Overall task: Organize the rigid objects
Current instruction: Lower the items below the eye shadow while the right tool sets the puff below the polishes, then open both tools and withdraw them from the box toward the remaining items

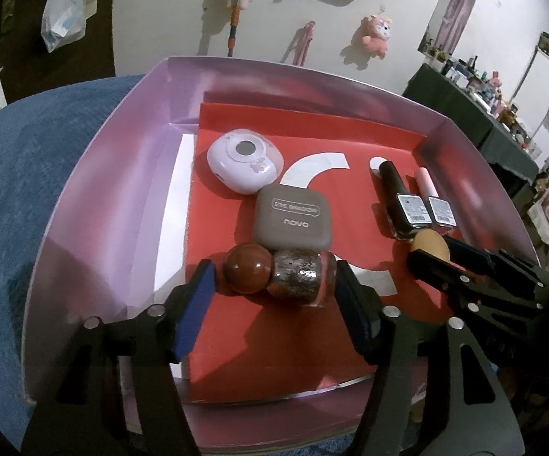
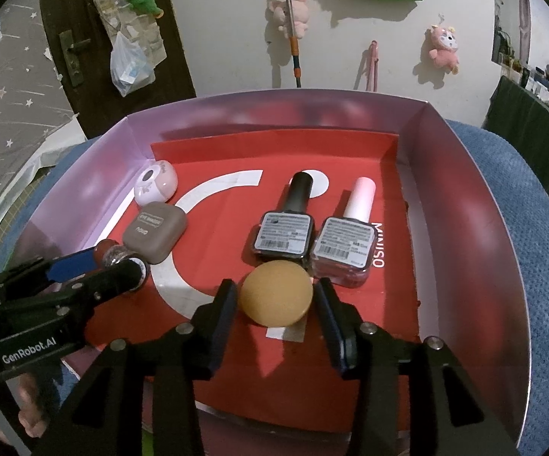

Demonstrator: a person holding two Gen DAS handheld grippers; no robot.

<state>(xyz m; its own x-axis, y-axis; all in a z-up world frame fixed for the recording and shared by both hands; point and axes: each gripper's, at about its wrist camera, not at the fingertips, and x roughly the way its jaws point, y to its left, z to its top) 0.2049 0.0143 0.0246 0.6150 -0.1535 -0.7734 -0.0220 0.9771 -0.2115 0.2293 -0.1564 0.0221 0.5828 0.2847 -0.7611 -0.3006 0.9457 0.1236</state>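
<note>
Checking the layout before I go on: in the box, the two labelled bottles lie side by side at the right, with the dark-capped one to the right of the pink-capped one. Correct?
Not quite. The two labelled bottles do lie side by side at the right of the box, but the dark-capped bottle is to the left of the pink-capped bottle, not the right. The right wrist view shows it clearly.

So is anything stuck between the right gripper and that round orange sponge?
No. The orange sponge sits right between the right gripper fingers with small gaps on both sides. Nothing visible blocks it. The two bottles lie just beyond it.
</note>
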